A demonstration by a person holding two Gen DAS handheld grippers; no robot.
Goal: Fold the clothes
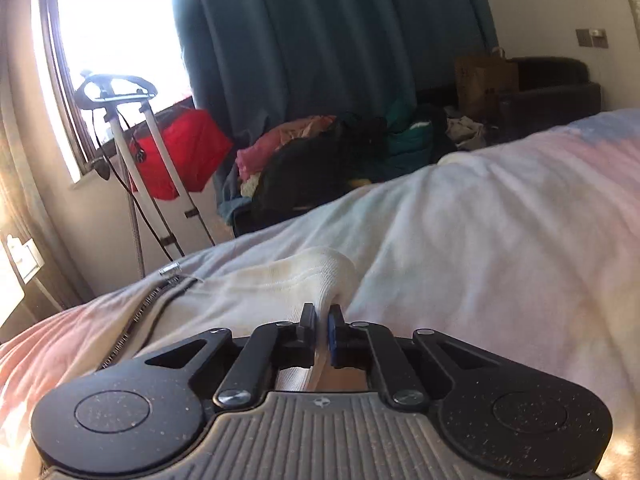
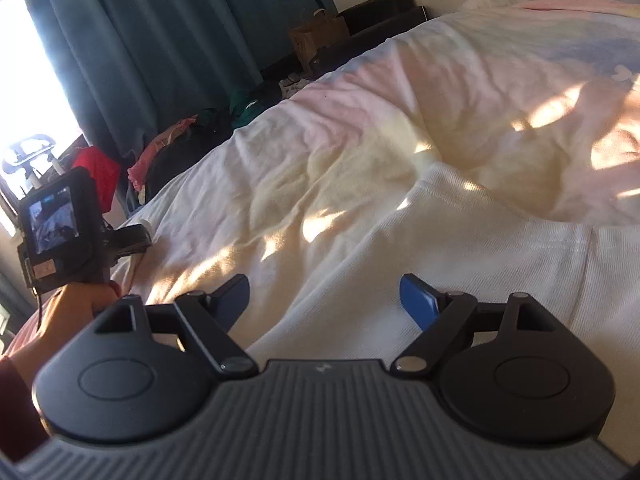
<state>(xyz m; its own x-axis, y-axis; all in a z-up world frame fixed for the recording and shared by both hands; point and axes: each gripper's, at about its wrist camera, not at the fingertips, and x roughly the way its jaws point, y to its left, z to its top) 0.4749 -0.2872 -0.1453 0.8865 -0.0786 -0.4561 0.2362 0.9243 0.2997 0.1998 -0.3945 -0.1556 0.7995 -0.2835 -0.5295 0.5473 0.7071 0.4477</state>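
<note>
A cream zip-up garment (image 1: 248, 292) lies on the bed, its dark zipper (image 1: 136, 320) running down the left. My left gripper (image 1: 322, 314) is shut on a raised fold of its ribbed edge (image 1: 316, 270). In the right wrist view the same cream ribbed garment (image 2: 460, 248) spreads across the bed below my right gripper (image 2: 325, 294), which stands open with its blue pads (image 2: 418, 300) wide apart just above the cloth. At the left of that view a hand (image 2: 68, 312) holds the left gripper's handle with its small screen (image 2: 52, 220).
The pastel bedspread (image 2: 400, 100) is rumpled, with sun patches. Past the bed's far edge lies a pile of clothes (image 1: 340, 152), a red bag (image 1: 188, 156), a garment steamer stand (image 1: 120, 112), a paper bag (image 1: 484, 80) and a dark sofa (image 1: 556, 88), under teal curtains (image 1: 320, 32).
</note>
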